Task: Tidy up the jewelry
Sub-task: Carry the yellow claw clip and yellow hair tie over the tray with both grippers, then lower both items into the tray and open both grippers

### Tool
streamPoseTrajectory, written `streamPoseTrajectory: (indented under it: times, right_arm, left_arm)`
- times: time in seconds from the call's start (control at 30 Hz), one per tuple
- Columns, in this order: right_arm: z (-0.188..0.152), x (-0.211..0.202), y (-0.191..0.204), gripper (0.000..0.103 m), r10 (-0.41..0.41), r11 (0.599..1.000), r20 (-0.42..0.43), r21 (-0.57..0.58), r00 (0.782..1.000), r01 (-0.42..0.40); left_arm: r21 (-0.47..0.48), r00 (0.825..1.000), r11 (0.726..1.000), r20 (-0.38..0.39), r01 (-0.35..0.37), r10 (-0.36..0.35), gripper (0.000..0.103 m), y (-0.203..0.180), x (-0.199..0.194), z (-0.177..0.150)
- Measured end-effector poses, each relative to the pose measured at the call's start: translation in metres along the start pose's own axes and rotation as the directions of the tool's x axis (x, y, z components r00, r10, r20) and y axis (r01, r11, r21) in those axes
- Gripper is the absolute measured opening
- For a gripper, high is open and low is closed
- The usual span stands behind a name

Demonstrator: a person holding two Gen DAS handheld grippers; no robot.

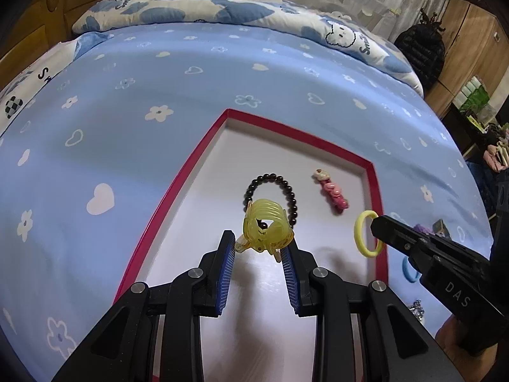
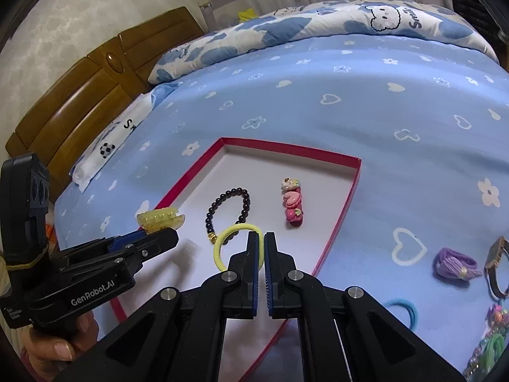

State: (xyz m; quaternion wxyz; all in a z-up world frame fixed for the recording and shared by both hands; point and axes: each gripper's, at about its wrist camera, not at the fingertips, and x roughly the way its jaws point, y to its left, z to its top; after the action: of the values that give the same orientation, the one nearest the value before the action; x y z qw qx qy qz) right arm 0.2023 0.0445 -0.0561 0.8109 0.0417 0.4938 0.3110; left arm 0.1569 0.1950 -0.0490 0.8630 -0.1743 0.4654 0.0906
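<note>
The left gripper [image 1: 258, 248] is clamped on a yellow hair claw [image 1: 265, 227], pinching it by its handle end so the toothed part sticks up past the fingertips, held over the red-rimmed tray [image 1: 152, 222]. The right gripper [image 2: 261, 248] has its jaws pressed nearly together on a yellow hair tie [image 2: 237, 245], whose loop hangs out to one side, also above the tray near its right edge. Under them on the white tray floor lie a dark bead bracelet [image 1: 272, 194] and a pink clip [image 1: 331, 192], apart from each other. Beyond the tray, on the blue sheet [image 2: 381, 121], more pieces wait: a purple scrunchie [image 2: 456, 265], a blue hair tie [image 2: 402, 310], a watch [image 2: 496, 264] and some beaded bits at the frame's edge. The claw looks the riskier load, I'd say: gripped at its springy end, it could pivot or snap free and land on the bracelet rather than beside it. The tie is thin and held by a sliver, so it could slip early and fall on the rim or outside. With both grippers close together, they could also knock each other.
</note>
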Motion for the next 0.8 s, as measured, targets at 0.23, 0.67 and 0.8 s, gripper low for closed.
streamPoseTrajectory:
  times: [0.23, 0.67, 0.8]
  right_arm:
    - [0.004, 0.018, 0.003, 0.003, -0.021, 1.000, -0.030, -0.013, 0.999, 0.021]
    - [0.001, 0.044, 0.002, 0.004, -0.065, 0.997, -0.116, -0.046, 0.991, 0.060]
    - [0.001, 0.046, 0.000, 0.006, -0.063, 0.997, -0.123, -0.046, 0.990, 0.058]
  left_arm:
    - [0.005, 0.999, 1.000, -0.026, -0.021, 0.021, 0.028, 0.002, 0.017, 0.003]
    - [-0.015, 0.997, 0.999, -0.073, -0.034, 0.032, 0.028, 0.006, 0.041, 0.006]
    - [-0.011, 0.996, 0.999, -0.080, -0.043, 0.042, 0.029, 0.004, 0.045, 0.005]
